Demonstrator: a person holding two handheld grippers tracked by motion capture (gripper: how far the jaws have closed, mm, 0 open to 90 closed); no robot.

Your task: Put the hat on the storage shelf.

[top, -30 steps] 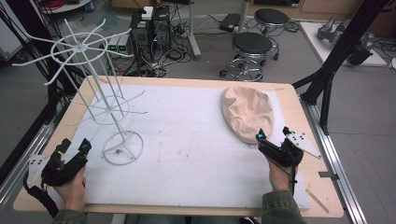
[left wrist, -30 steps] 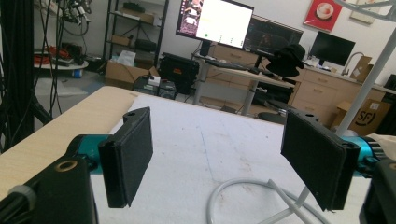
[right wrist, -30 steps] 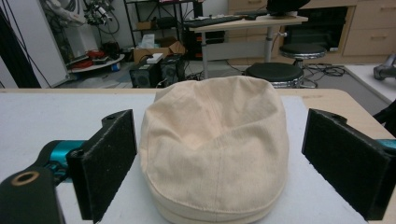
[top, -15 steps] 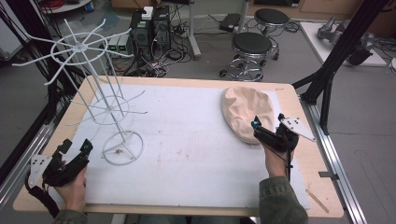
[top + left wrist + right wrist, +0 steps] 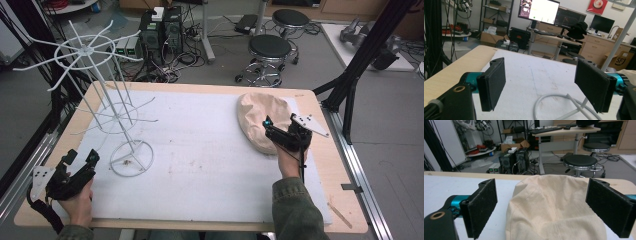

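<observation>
1. My right gripper (image 5: 280, 129) is at the near edge of the beige hat (image 5: 260, 117), fingers (image 5: 481, 205) wide, straddling it, holding nothing.
2. Hat lies on the counter (image 5: 200, 150) at 2 o'clock.
3. My left gripper (image 5: 80, 160) is at 8 o'clock, fingers (image 5: 492, 83) wide, empty, near the white wire rack (image 5: 117, 120) base.

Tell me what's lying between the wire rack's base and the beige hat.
Nothing: in the high view only bare white mat, with a few faint stains, runs from the wire rack base to the beige hat.
</observation>
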